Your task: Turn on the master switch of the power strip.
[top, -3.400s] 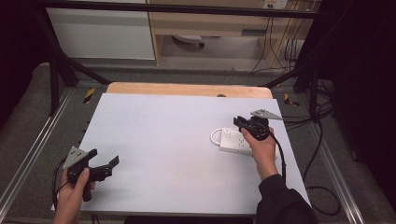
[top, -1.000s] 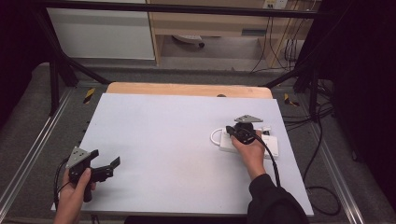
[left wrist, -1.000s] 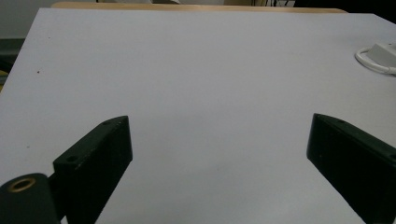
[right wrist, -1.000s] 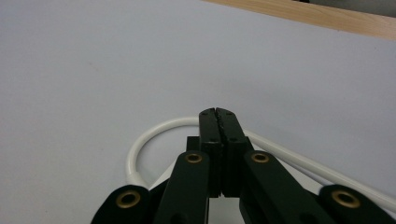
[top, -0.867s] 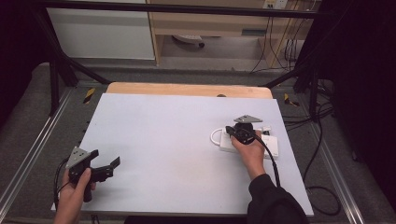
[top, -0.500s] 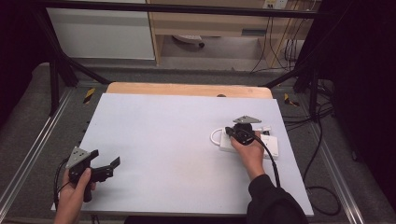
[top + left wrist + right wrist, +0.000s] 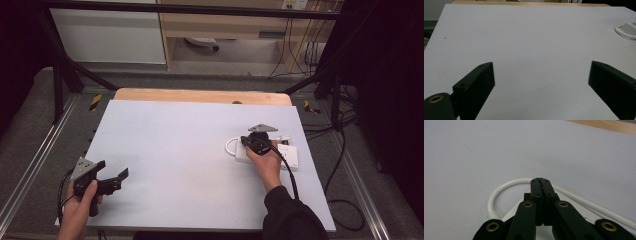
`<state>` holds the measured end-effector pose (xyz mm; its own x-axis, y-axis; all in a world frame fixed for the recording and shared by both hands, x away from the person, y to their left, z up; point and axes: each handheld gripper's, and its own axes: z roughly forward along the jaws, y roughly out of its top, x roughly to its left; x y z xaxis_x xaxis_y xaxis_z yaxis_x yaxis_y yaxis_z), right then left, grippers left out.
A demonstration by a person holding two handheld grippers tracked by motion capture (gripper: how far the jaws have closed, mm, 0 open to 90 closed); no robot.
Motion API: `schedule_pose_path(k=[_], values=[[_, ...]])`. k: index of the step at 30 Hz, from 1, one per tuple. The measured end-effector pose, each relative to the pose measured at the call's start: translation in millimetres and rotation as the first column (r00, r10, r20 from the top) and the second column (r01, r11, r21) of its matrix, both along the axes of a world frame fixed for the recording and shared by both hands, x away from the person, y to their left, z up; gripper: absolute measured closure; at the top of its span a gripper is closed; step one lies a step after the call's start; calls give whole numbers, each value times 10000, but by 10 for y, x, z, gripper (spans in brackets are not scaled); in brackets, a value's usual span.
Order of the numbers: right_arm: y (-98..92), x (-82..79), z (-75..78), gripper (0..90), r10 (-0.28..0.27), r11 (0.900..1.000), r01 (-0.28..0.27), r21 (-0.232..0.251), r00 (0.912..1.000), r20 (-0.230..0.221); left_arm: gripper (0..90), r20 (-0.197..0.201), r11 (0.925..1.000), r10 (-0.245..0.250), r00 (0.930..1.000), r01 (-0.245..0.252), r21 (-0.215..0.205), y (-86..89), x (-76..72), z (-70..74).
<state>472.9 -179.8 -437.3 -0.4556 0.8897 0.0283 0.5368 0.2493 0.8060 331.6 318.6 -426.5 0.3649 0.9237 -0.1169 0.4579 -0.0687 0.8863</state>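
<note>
- Setting: a table [image 7: 165, 150] with a pale grey-white top, a strip of bare wood along its far edge; dark floor, metal rails and loose cables around it, a cupboard and shelving beyond.
- Item 1, power strip [image 7: 287, 156]: white, lying flat near the table's right edge, about midway between the near and far edges. Its white cord [image 7: 499, 191] curls in a loop off the left end, flat on the top.
- Item 2, my right gripper [image 7: 252, 143]: sits over the left end of the power strip. In the right gripper view the jaws are pressed fully together with nothing between them, tips just above the cord's loop. Whether the tips touch the strip I cannot tell.
- Item 3, my left gripper [image 7: 112, 176]: near the table's near left corner, well apart from the strip, jaws wide open over bare table, holding nothing.
- Risk, as I judge it: pushing down with closed jaws could skid the light strip towards the right edge, since nothing pins it.
- Risk: the tips could snag the cord's loop and drag the strip askew.
- Risk: my own trailing cable [image 7: 285, 170] lies across the strip and could tug it if I pull back.
</note>
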Motion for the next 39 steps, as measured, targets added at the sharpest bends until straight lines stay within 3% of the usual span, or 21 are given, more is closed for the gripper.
schedule_pose_path(k=[39], values=[[-4, -19, -8, 900, 69, 9999, -68, -127, 9999, 85, 69, -31, 10000, -75, 10000, 75, 39, -13, -1, -4]])
